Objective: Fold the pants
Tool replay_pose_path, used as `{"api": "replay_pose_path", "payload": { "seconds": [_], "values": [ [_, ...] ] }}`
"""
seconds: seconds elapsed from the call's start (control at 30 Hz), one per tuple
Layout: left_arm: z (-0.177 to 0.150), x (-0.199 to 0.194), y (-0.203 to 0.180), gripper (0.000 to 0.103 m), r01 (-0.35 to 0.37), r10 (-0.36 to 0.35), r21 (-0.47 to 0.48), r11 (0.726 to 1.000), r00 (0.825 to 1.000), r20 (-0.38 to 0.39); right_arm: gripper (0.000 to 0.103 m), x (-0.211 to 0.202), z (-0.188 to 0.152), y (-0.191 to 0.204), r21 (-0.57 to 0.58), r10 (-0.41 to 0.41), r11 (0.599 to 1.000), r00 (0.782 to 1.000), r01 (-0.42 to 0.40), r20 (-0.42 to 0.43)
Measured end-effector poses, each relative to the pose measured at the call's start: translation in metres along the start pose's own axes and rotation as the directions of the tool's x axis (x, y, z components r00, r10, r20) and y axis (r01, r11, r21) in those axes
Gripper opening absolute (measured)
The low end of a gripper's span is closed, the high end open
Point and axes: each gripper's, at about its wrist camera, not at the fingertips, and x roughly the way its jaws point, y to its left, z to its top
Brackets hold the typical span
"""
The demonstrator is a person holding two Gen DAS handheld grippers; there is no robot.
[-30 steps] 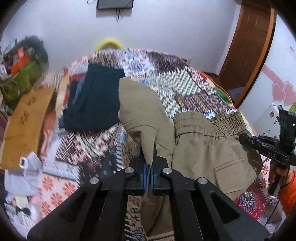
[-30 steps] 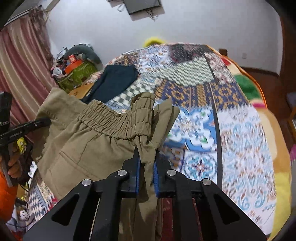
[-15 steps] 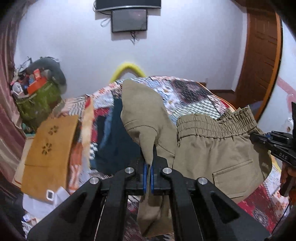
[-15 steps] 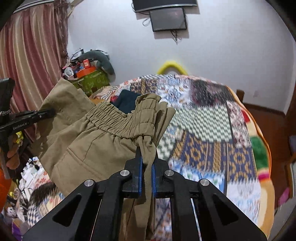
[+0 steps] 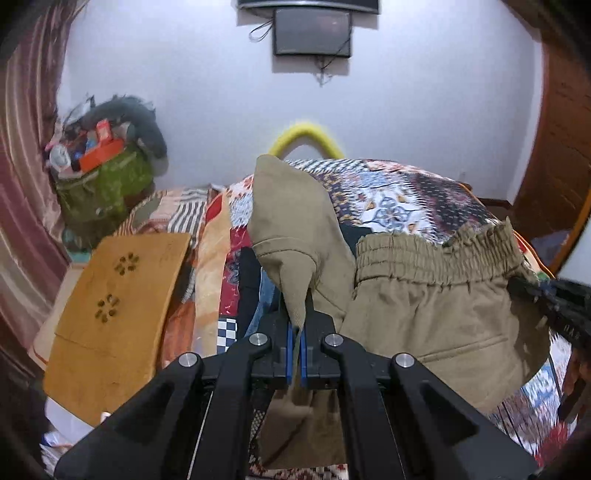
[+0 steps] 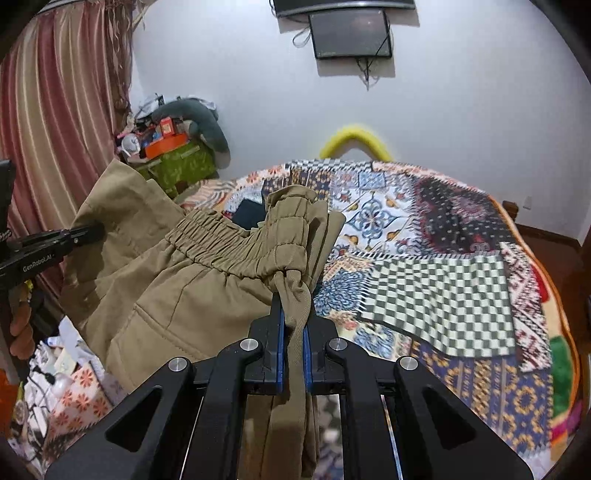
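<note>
Khaki pants point(image 5: 436, 317) with an elastic waistband hang in the air above the patchwork bed point(image 5: 399, 195), stretched between both grippers. My left gripper point(image 5: 295, 332) is shut on a fold of a pant leg that rises in a point before it. My right gripper point(image 6: 291, 325) is shut on a bunched end of the waistband point(image 6: 236, 251). In the right wrist view the left gripper point(image 6: 85, 232) shows at the far left, pinching the cloth. The right gripper point(image 5: 554, 299) shows blurred at the right edge of the left wrist view. The pants' lower part hangs out of sight below.
A dark folded garment point(image 6: 251, 214) lies on the bed quilt point(image 6: 443, 266). A wooden board point(image 5: 114, 306) leans at the bed's left. A green bag piled with clutter point(image 5: 103, 184) stands by the striped curtain point(image 6: 55, 110). A yellow hoop point(image 6: 354, 140) and a wall screen point(image 6: 351, 33) are beyond.
Both grippers have lifted the pants off the bed and carried them along it, still stretched between them. The view has tilted up toward the wall. Both grips have held.
</note>
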Motion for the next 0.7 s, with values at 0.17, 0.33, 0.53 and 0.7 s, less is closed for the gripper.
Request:
{"api": "replay_pose_path", "payload": {
  "seconds": [0.17, 0.33, 0.53, 0.7],
  "values": [
    [-0.011, 0.061, 0.012, 0.002, -0.046, 0.045, -0.015, 0.999, 0.997, -0.069, 0.007, 0.057, -0.01, 0.012, -0.046, -0.032, 0.999, 0.996, 0.028, -0.086],
    [-0.037, 0.102, 0.021, 0.002, -0.1, 0.102, 0.023, 0.995, 0.984, -0.145, 0.007, 0.092, -0.03, 0.011, -0.058, -0.028, 0.998, 0.983, 0.018, -0.179],
    [-0.06, 0.111, 0.038, 0.007, -0.087, 0.089, 0.017, 0.996, 0.971, -0.222, 0.018, 0.087, -0.041, 0.0, 0.016, 0.011, 1.0, 0.98, -0.008, -0.201],
    [-0.075, 0.097, 0.035, 0.03, -0.082, 0.098, 0.068, 0.994, 0.956, -0.276, 0.03, 0.073, -0.045, 0.003, 0.007, -0.003, 1.0, 0.976, 0.005, -0.218]
  ]
}}
